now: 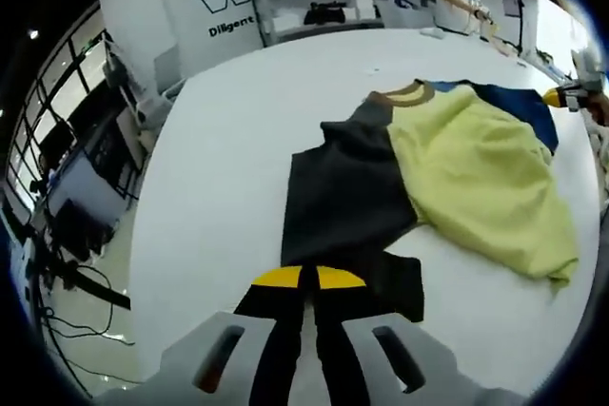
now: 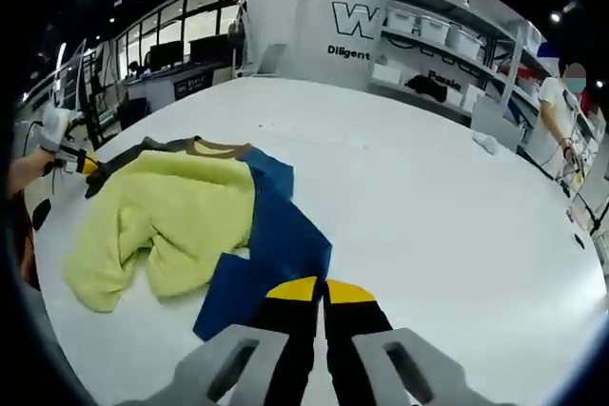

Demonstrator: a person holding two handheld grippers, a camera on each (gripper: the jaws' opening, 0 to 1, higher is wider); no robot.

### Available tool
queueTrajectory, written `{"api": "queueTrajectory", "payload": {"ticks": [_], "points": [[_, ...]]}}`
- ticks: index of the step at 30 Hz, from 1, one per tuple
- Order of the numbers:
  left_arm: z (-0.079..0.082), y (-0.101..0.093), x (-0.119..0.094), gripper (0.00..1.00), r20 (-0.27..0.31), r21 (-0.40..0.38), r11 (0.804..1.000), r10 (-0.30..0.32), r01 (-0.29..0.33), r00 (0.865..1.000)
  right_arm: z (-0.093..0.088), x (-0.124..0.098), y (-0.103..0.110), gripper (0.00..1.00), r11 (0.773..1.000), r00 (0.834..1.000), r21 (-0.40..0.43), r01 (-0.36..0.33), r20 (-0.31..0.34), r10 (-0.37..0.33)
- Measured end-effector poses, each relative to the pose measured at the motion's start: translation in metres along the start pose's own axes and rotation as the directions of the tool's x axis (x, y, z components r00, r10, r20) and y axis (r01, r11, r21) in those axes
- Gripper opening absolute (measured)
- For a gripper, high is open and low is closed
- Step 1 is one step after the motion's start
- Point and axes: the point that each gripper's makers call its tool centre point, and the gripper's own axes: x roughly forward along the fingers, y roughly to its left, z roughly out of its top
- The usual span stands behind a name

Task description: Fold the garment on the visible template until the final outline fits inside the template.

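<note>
A yellow, grey and blue shirt (image 1: 428, 178) is lying crumpled on a white table (image 1: 238, 140), toward two o'clock in the left gripper view. The left gripper (image 1: 309, 282) is clenching its grey sleeve at six o'clock; the right gripper (image 2: 322, 294) is clenching the blue sleeve. Both should probably be pulling outward evenly, flattening the yellow bunching before folding.

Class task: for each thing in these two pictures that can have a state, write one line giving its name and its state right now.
Garment: lying on the table, partly folded, yellow-green body rumpled.
Dark sleeve: spread flat, its end at the left gripper.
Blue sleeve: spread flat, its end at the right gripper.
Left gripper: shut on the dark sleeve.
Right gripper: shut on the blue sleeve.
Table: white, bearing the garment.
</note>
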Motion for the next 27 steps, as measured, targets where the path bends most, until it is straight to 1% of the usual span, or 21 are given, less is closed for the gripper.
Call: {"api": "queueTrajectory", "payload": {"ticks": [3, 8, 9, 10, 11, 13, 14, 16, 18, 22, 25, 27], "points": [[0.003, 0.007, 0.004, 0.01, -0.006, -0.017, 1.000, 0.007, -0.007, 1.000, -0.005, 0.001, -0.011, 0.00, 1.000, 0.999, 0.000, 0.023, -0.022, -0.023], [0.006, 0.014, 0.010, 0.01, -0.023, -0.005, 1.000, 0.011, -0.011, 1.000, -0.010, 0.003, -0.025, 0.00, 0.999, 0.997, -0.013, 0.051, -0.050, -0.052], [0.007, 0.016, 0.011, 0.01, -0.026, 0.008, 1.000, 0.015, -0.015, 1.000, -0.011, 0.003, -0.029, 0.00, 0.998, 0.997, 0.029, 0.050, -0.054, -0.048], [0.008, 0.018, 0.012, 0.01, -0.029, 0.016, 1.000, 0.022, -0.021, 0.999, -0.010, 0.004, -0.030, 0.00, 0.998, 0.998, 0.039, 0.047, -0.052, -0.045], [0.008, 0.020, 0.013, 0.01, -0.033, 0.027, 0.999, 0.030, -0.029, 0.999, -0.010, 0.004, -0.033, 0.00, 0.998, 0.997, 0.035, 0.054, -0.052, -0.052], [0.008, 0.023, 0.015, 0.01, -0.041, 0.048, 0.998, 0.044, -0.042, 0.998, -0.013, 0.005, -0.042, 0.00, 0.996, 0.994, 0.006, 0.089, -0.070, -0.088], [0.009, 0.025, 0.017, 0.01, -0.045, 0.054, 0.997, 0.050, -0.047, 0.998, -0.013, 0.005, -0.043, 0.00, 0.996, 0.994, 0.007, 0.090, -0.071, -0.089], [0.009, 0.028, 0.019, 0.01, -0.050, 0.052, 0.997, 0.052, -0.050, 0.997, -0.017, 0.007, -0.047, 0.00, 0.995, 0.991, 0.009, 0.098, -0.087, -0.097], [0.011, 0.030, 0.019, 0.01, -0.051, 0.043, 0.998, 0.053, -0.050, 0.997, -0.023, 0.008, -0.053, 0.00, 0.993, 0.987, -0.016, 0.117, -0.108, -0.118], [0.013, 0.034, 0.023, 0.01, -0.056, 0.068, 0.996, 0.055, -0.051, 0.997, -0.030, 0.012, -0.062, 0.00, 0.992, 0.982, -0.029, 0.126, -0.137, -0.129], [0.014, 0.037, 0.025, 0.01, -0.059, 0.062, 0.997, 0.060, -0.056, 0.996, -0.034, 0.015, -0.070, 0.00, 0.989, 0.978, -0.046, 0.137, -0.154, -0.143], [0.013, 0.038, 0.026, 0.01, -0.058, 0.061, 0.997, 0.057, -0.054, 0.997, -0.032, 0.016, -0.072, 0.00, 0.989, 0.979, -0.052, 0.137, -0.148, -0.143]]}}
